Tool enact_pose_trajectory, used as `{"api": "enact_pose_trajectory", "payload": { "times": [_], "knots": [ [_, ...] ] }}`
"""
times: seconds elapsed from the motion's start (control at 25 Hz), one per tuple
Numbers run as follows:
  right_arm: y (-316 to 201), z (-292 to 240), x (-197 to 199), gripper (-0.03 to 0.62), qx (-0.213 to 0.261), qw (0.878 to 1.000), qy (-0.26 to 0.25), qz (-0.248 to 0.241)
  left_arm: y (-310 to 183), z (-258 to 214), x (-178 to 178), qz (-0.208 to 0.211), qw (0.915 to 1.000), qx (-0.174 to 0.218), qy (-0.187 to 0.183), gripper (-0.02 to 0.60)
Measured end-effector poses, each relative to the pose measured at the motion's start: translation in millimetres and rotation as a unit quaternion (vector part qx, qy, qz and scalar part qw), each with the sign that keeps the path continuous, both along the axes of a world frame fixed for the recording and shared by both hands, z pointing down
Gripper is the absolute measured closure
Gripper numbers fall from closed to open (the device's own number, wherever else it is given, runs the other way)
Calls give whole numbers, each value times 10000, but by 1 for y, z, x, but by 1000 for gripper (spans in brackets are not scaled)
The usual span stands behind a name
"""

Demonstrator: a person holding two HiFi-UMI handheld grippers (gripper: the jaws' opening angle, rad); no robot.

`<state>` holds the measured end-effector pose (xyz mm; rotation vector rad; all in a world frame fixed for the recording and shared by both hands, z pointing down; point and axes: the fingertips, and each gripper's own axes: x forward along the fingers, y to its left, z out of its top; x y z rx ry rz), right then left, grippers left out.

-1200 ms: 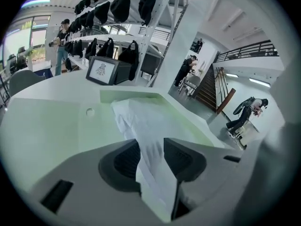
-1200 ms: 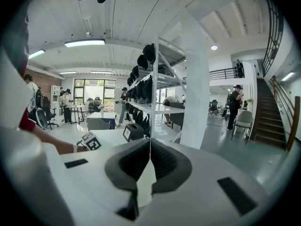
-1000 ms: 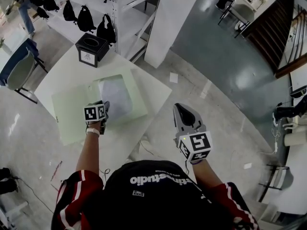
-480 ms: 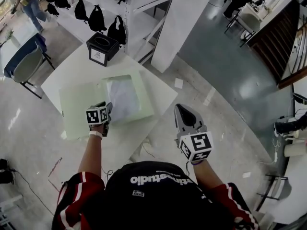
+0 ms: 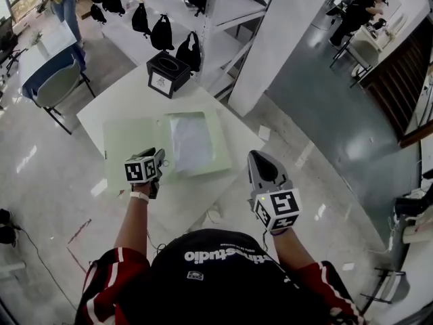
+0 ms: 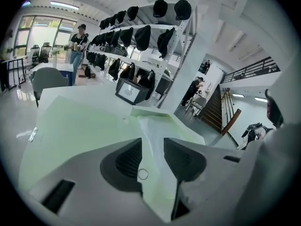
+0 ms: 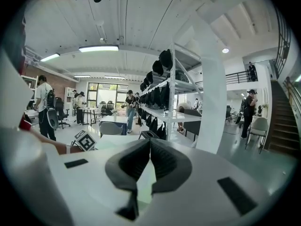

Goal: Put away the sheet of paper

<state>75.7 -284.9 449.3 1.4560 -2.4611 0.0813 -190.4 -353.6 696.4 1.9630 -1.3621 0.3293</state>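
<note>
Against a second ago, the head view has swung. The table (image 5: 122, 103), the folder (image 5: 132, 141) and the box (image 5: 168, 73) now sit further right in the picture. The sheet (image 5: 191, 144) has not shifted on the folder. The left gripper (image 5: 160, 158) remains at the folder's 6 o'clock edge, near the sheet's 7 o'clock corner. The right gripper (image 5: 260, 156) keeps its place at 4 o'clock of the folder, off the table and over the floor.

The pale green folder lies open and flat on the white table. The white sheet lies inside it on the right half, with a green border showing round it. The left half is bare. The black box stands at the table's 12 o'clock corner, apart from the folder. It has a round hole in its top, and what it holds cannot be seen.

In the left gripper view the left gripper (image 6: 153, 142) has its jaws a little apart, clamped on nothing. The sheet (image 6: 157, 128) shows through the gap, lying just ahead on the folder (image 6: 80, 121). In the right gripper view the right gripper (image 7: 150, 142) has its jaws together at the tips, with nothing between them. The left gripper's marker cube shows at 9 o'clock of those jaws.
</note>
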Motion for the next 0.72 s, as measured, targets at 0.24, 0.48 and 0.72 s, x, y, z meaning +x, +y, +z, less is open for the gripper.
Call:
{"api": "enact_pose_trajectory", "payload": {
  "times": [0.24,0.48,0.72],
  "knots": [
    [9,-3,-26,588,107,9997,-76,-185,21,-18,-32,-172,9996,205,-70,436],
    [18,-10,-47,588,144,9994,-149,-294,44,-48,-55,-301,9984,479,-50,436],
    [22,-19,-61,588,189,9990,-209,-356,62,-91,-67,-358,9953,898,25,436]
  ]
}}
